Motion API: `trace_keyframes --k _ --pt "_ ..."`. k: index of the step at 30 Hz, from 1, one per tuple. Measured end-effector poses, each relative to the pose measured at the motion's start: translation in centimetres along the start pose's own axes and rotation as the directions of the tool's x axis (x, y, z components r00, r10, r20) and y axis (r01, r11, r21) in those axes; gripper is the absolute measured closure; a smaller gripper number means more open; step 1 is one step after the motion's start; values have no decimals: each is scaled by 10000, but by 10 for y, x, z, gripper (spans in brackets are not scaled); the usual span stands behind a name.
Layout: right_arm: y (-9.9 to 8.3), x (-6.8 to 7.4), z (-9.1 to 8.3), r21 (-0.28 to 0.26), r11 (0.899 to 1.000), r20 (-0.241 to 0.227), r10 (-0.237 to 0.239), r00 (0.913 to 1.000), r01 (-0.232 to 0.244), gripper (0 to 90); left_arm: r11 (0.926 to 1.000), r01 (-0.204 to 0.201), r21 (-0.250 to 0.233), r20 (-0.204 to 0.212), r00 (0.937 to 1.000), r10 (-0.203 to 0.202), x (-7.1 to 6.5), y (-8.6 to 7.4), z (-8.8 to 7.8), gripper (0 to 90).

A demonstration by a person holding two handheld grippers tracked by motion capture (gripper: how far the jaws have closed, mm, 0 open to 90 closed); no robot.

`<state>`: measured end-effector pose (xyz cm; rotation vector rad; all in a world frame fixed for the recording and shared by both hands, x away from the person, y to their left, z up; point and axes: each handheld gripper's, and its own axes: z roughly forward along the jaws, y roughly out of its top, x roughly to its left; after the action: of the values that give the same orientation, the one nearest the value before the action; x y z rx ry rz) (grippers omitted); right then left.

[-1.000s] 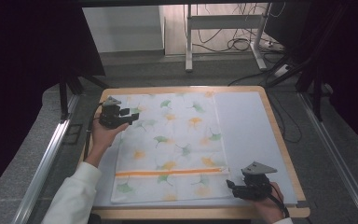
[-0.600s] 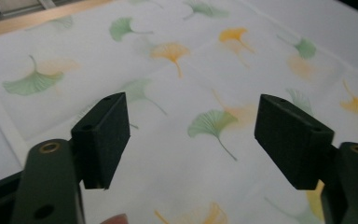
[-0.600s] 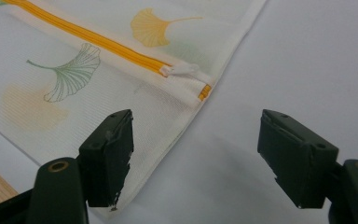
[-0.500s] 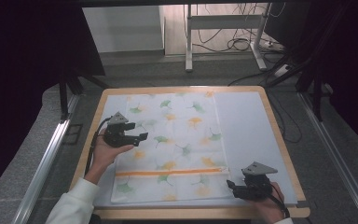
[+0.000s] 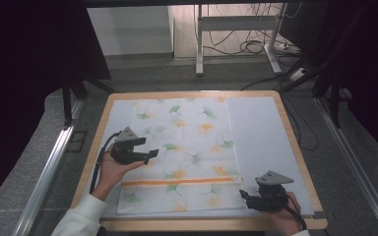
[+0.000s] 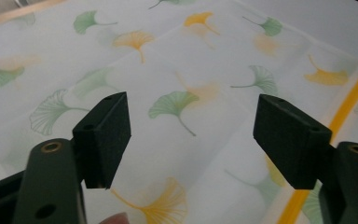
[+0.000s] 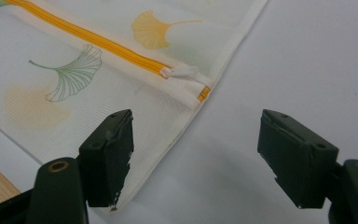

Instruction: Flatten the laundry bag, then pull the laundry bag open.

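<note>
Fingers: both pairs wide apart, holding nothing.
Left gripper [image 5: 150, 156]: over bag [image 5: 187, 147] middle.
Right gripper [image 5: 244, 195]: at bag's zipper [image 7: 88, 36] corner.
Progress: bag flat, ungripped; handling remains.

a white mesh bag [image 5: 182, 152] printed with green and yellow ginkgo leaves lies flat on the table, its orange zipper [image 5: 179, 181] running across the near part, closed at the right end.

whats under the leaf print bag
The leaf print bag lies flat on a pale mat, which sits on the wooden table. The mat shows bare to its right; whatever is beneath or inside the bag is covered.
</note>
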<state>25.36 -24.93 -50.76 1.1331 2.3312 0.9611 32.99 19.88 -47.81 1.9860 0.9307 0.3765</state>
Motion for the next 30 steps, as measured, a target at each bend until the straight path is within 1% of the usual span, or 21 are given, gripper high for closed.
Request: trace_keyframes --k 1,2,3,4,5,6,7,9,10,11,13,14,15,17,18,19,21,26,30 --pt "0 0 -1 -52 10000 -6 -21 10000 21 262 10000 -18 -69 278 9996 20 -9 1 -3 274" --pt "0 0 -2 -62 10000 -8 -15 10000 15 262 10000 -18 -69 278 9996 20 -9 1 -3 275" --pt "0 0 -2 -76 10000 -10 1 10000 -1 262 10000 1 -45 521 9986 2 -16 2 -4 275" --pt "0 0 -2 -76 10000 -10 1 10000 -1 262 10000 1 -45 521 9986 2 -16 2 -4 278" --pt "0 -1 -2 -87 10000 -11 6 10000 -6 262 10000 33 21 689 9976 -34 -21 3 -4 280" --pt "0 -1 -2 -87 10000 -11 6 10000 -6 262 10000 33 21 689 9976 -34 -21 3 -4 283" --pt "0 -1 -2 -81 10000 -20 3 10000 -3 262 9999 -7 153 784 9969 -5 -26 2 -3 287" --pt "1 0 -2 -98 10000 -38 -10 10000 10 262 9991 -128 416 862 9962 92 -30 1 0 292" --pt "1 0 -2 -98 10000 -38 -10 10000 10 262 9991 -128 416 862 9962 92 -30 1 0 294" --pt "1 0 -3 -104 9999 -30 -22 10000 21 262 9980 -272 572 971 9950 215 -35 1 2 297" --pt "1 0 -3 -121 9999 -25 -13 10000 13 262 9975 -354 618 1113 9934 283 -40 1 4 300" --pt "1 0 -3 -121 9999 -25 -13 10000 13 262 9975 -354 618 1113 9934 283 -40 1 4 302" --pt "1 0 -3 -132 9999 -21 -5 10000 5 263 9974 -415 594 1254 9915 338 -45 1 5 302" --pt "1 0 -4 -139 9999 -27 -11 10000 11 263 9974 -438 564 1275 9912 363 -47 1 6 304" --pt "1 0 -4 -143 9999 -31 -15 10000 14 263 9971 -559 507 1389 9891 484 -52 1 7 305" --pt "1 0 -4 -143 9999 -36 -17 10000 17 263 9969 -596 520 1452 9881 515 -54 1 7 305" --pt "1 1 -4 -149 9999 -54 -17 10000 16 263 9970 -603 491 1470 9877 525 -56 1 8 302" --pt "1 1 -3 -136 9999 -71 18 10000 -19 265 9972 -574 478 1557 9866 493 -58 1 10 297" --pt "2 1 -4 -165 9999 -107 12 9999 -14 285 9965 -685 477 1567 9858 603 -62 1 12 313"
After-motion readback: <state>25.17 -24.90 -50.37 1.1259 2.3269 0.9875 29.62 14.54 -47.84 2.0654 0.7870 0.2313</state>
